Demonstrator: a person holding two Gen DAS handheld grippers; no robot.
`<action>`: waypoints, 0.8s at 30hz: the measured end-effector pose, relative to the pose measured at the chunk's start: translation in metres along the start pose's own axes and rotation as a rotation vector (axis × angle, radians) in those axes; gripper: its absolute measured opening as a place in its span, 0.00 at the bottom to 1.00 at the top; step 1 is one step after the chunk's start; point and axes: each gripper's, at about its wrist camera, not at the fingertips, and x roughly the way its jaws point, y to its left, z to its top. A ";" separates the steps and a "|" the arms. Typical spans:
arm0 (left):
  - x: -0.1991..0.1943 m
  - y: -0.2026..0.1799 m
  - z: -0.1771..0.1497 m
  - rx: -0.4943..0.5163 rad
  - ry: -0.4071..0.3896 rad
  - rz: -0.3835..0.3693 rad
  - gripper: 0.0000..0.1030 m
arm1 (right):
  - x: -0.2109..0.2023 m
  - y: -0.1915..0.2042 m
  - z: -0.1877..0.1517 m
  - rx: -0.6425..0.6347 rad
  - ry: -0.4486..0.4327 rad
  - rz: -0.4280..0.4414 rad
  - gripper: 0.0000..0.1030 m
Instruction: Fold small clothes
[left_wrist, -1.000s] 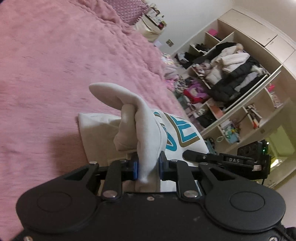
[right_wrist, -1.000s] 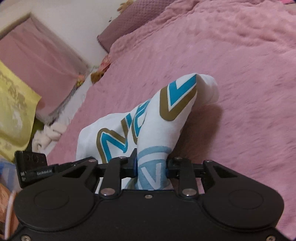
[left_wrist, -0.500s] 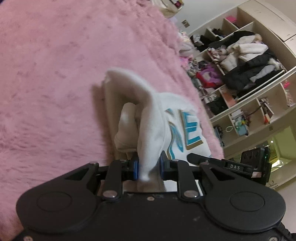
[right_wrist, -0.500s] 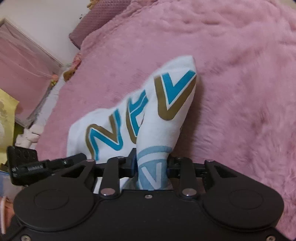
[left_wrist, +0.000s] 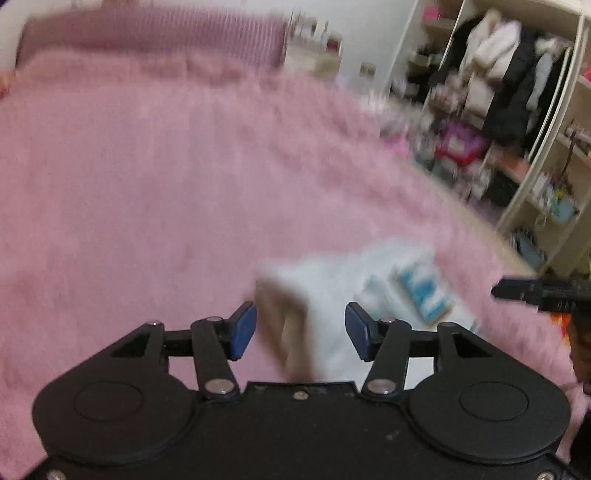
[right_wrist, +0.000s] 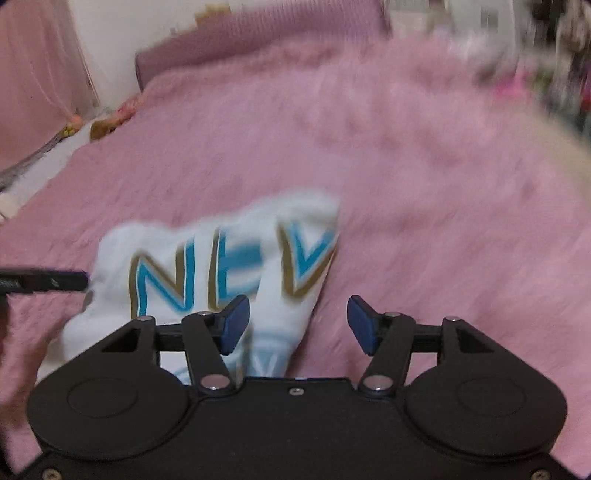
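A small white garment (right_wrist: 229, 266) with blue and gold letters lies folded on the pink fluffy bedspread (right_wrist: 406, 166). It also shows, blurred, in the left wrist view (left_wrist: 332, 295). My left gripper (left_wrist: 300, 332) is open and empty just above the garment's left part. My right gripper (right_wrist: 297, 325) is open and empty over the garment's right edge. The other gripper's black tip shows at the right edge of the left wrist view (left_wrist: 535, 291) and at the left edge of the right wrist view (right_wrist: 44, 282). Both views are motion-blurred.
Open shelves (left_wrist: 517, 110) full of clothes and clutter stand beyond the bed's right side. A purple pillow (left_wrist: 155, 40) lies at the head of the bed. A pink curtain (right_wrist: 33, 74) hangs at the left.
Both grippers have opened and let go of the garment, which now lies flat on the bed. Both have pulled back and tilted up, showing more of the room.
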 end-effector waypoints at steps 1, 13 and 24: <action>-0.002 -0.005 0.007 -0.018 -0.029 -0.033 0.55 | -0.011 0.004 0.005 -0.015 -0.031 -0.002 0.44; 0.125 -0.009 -0.033 -0.068 0.163 0.013 0.59 | 0.074 0.031 0.005 0.028 0.030 -0.066 0.09; 0.063 -0.015 -0.010 -0.048 0.002 -0.035 0.57 | 0.039 0.012 0.004 0.170 -0.100 0.010 0.08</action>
